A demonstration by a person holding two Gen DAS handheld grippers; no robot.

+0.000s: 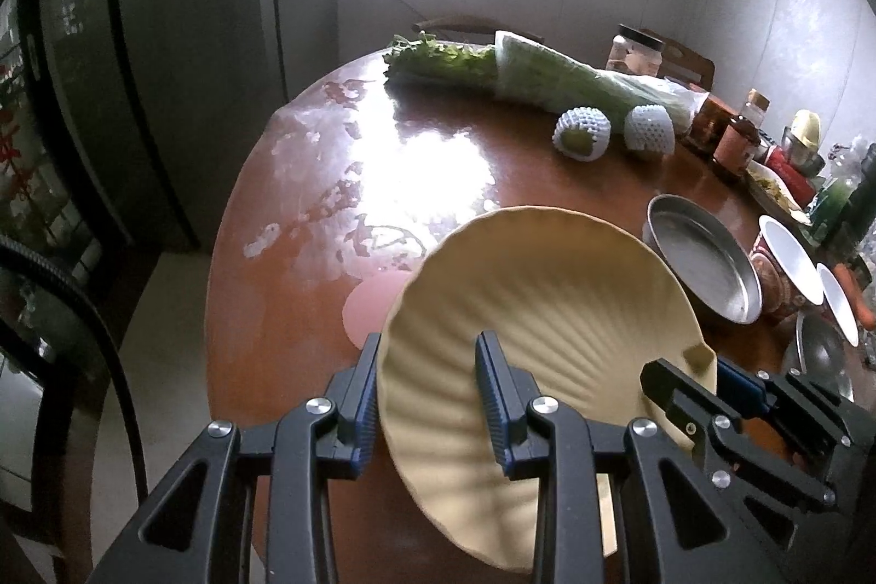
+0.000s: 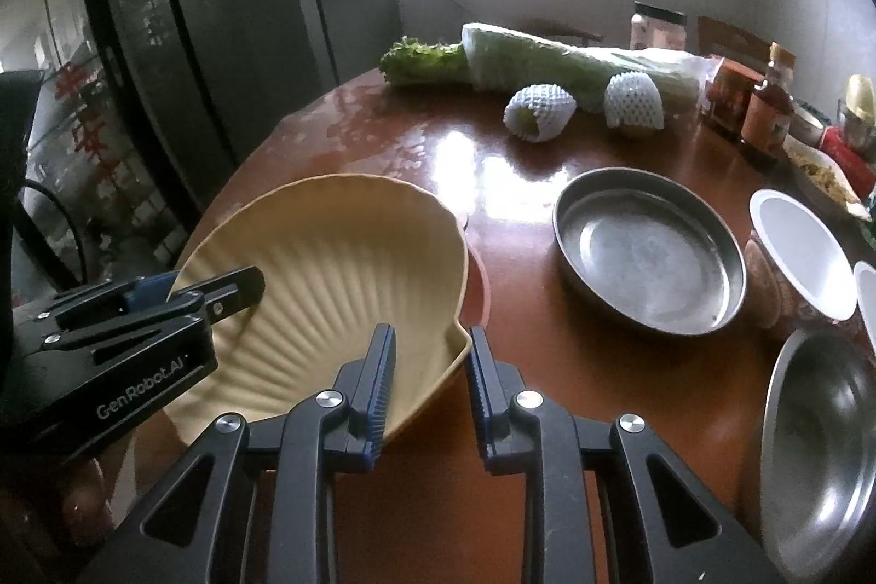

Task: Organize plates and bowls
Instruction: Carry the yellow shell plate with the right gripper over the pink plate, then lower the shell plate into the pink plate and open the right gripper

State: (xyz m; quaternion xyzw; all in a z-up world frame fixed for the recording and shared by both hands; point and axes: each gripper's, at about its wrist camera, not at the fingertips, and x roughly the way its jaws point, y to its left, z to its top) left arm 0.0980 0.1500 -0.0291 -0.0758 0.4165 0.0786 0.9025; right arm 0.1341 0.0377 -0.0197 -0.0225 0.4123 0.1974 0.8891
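A cream shell-shaped plate [image 1: 547, 299] hangs tilted above the round wooden table [image 1: 284, 321], held from both sides. My left gripper [image 1: 427, 348] is shut on its near-left rim, one finger inside the dish and one outside. My right gripper [image 2: 430, 337] is shut on the plate [image 2: 328, 255] at its pointed corner. Each view shows the other gripper on the rim: the right gripper [image 1: 684, 370], the left gripper [image 2: 219, 280]. A pink plate [image 1: 372, 305] lies on the table partly under the cream one. To the right stand a steel pan [image 2: 646, 250], two white bowls [image 2: 799, 255] and a steel bowl [image 2: 821, 452].
Lettuce [image 1: 438, 58], a wrapped cabbage [image 1: 575, 75] and two fruits in foam nets [image 1: 580, 132] lie at the table's far side. Jars and bottles [image 2: 766, 108] crowd the right edge. A dark fridge [image 1: 164, 64] stands left of the table.
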